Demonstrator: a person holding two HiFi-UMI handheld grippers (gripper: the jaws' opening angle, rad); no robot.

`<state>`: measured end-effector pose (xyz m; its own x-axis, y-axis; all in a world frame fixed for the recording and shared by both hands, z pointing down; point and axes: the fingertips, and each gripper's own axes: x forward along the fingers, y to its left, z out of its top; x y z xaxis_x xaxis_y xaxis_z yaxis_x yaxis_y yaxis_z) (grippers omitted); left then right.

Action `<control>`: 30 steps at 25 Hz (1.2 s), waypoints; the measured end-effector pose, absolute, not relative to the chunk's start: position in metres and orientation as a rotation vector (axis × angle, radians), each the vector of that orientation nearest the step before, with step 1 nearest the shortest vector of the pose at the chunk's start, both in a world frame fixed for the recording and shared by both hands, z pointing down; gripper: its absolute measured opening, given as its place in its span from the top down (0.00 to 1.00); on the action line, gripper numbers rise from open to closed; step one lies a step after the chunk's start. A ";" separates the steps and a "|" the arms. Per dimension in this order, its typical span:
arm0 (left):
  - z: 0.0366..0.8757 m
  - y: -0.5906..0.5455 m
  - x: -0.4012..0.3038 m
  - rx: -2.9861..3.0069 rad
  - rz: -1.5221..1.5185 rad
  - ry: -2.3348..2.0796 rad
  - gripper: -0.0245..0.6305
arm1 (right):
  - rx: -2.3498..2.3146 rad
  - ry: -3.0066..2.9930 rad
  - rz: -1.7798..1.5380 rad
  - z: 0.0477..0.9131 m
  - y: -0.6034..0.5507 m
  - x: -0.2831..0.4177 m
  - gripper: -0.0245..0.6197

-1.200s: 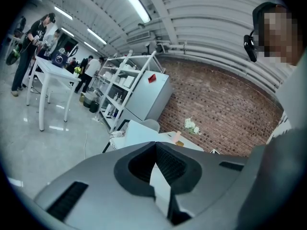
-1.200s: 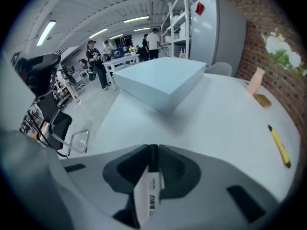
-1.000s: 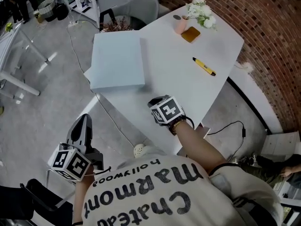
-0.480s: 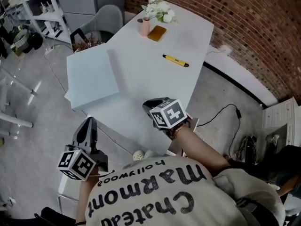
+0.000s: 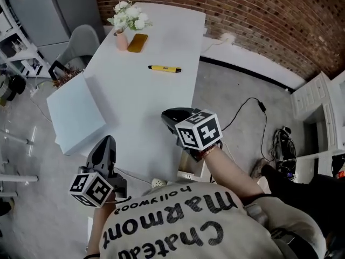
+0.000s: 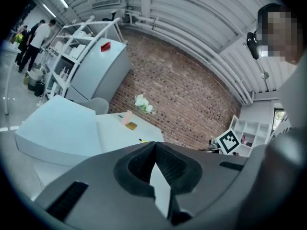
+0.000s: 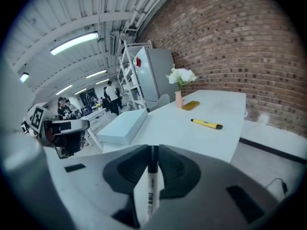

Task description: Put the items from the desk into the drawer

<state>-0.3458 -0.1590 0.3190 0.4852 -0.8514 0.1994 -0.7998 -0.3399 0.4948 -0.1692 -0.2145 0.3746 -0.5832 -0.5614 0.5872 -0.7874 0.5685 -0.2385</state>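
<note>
In the right gripper view my right gripper is shut on a white marker pen with a black cap that lies along the jaws. In the head view this gripper hangs over the near right corner of the white desk. On the desk lie a yellow pen, an orange flat item and a pink vase of white flowers. My left gripper is off the desk's near left edge, jaws together with nothing in them.
A large pale blue box overhangs the desk's left side. A grey chair stands behind it. A brick wall runs along the far side. White shelf units and a cable are on the floor at right.
The head view has swung to the right, so the desk now sits further left. My right gripper has risen with the marker toward the desk's right corner. The left gripper has come closer to the desk.
</note>
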 end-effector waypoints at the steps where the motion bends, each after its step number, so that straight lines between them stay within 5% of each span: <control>1: 0.319 -0.162 -0.335 2.211 -0.113 -1.334 0.96 | 1.115 -2.358 0.682 0.371 -0.215 -0.159 0.85; 18: 0.312 -0.144 -0.161 2.223 -0.147 -1.269 0.96 | 1.213 -2.415 0.750 0.360 -0.200 0.016 0.85; 30: 0.354 -0.097 -0.125 2.038 -0.108 -1.488 0.96 | 1.095 -2.396 0.884 0.427 -0.189 0.067 0.85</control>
<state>-0.1251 -0.0972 0.3537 0.3661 -0.8881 0.2780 -0.8388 -0.1856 0.5119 0.0673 -0.1889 0.4271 -0.6343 -0.5442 0.5490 -0.7704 0.5036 -0.3910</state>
